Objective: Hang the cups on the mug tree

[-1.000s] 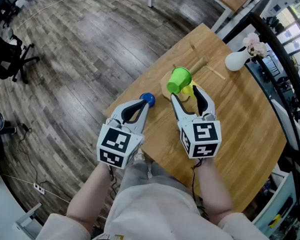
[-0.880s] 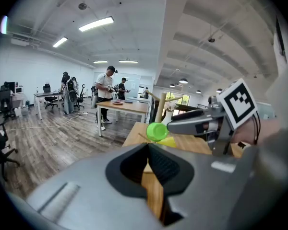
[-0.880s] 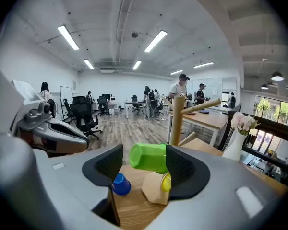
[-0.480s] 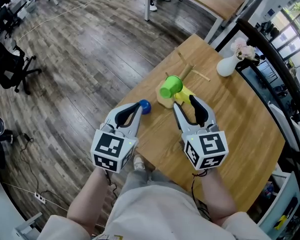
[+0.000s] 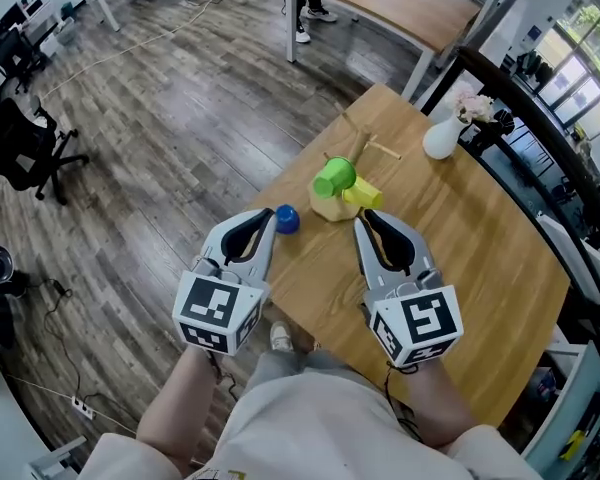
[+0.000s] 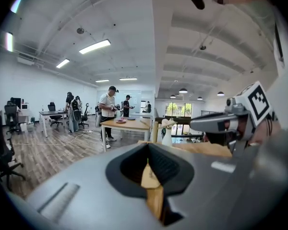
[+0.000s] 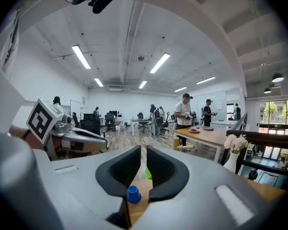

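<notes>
Table [image 5: 480, 268], cups [image 5: 335, 178] partly mask mug tree [image 5: 372, 148], L hand-held gripper [image 5: 271, 213] shut, R [image 5: 363, 218] closing to slit, both empty

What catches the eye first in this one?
The bright cups stand out: a green cup and a yellow cup at the wooden mug tree mid-table, and a blue cup alone near the table's edge. In the foreground are the left gripper and right gripper, both empty. The right one's jaws have just been closing to a narrow slit.
</notes>
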Demonstrator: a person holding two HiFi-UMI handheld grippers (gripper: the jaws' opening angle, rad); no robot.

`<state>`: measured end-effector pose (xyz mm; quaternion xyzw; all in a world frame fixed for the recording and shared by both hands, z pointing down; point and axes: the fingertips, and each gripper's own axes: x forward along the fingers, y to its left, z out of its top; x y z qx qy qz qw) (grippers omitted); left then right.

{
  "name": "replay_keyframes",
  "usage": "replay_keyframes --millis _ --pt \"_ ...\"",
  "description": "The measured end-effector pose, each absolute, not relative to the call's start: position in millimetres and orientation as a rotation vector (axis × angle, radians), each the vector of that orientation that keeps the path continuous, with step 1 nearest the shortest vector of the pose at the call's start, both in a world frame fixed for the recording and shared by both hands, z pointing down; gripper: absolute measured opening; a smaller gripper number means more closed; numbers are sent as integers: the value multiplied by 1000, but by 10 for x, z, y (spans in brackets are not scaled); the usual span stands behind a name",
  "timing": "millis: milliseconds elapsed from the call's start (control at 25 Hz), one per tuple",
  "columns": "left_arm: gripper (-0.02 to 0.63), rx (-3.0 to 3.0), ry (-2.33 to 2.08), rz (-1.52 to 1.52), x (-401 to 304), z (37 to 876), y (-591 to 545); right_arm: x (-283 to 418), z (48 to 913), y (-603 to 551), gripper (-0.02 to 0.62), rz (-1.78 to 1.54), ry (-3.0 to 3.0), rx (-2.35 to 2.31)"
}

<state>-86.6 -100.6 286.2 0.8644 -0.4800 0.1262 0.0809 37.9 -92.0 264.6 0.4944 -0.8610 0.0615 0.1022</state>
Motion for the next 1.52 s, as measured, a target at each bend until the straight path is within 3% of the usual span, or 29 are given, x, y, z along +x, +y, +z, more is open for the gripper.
replay_keyframes --millis 520,1080,1520 --pt "2 2610 -1442 360 -830 2672 -415 467 2558 -421 2 190 -2578 1465" --pt "2 2616 -1434 386 -851 2758 -307 275 2652 -286 3 199 -2630 1340" --pt "2 2576 -1489 387 -1061 2817 -407 -114 2854 -432 139 221 -2639 1196"
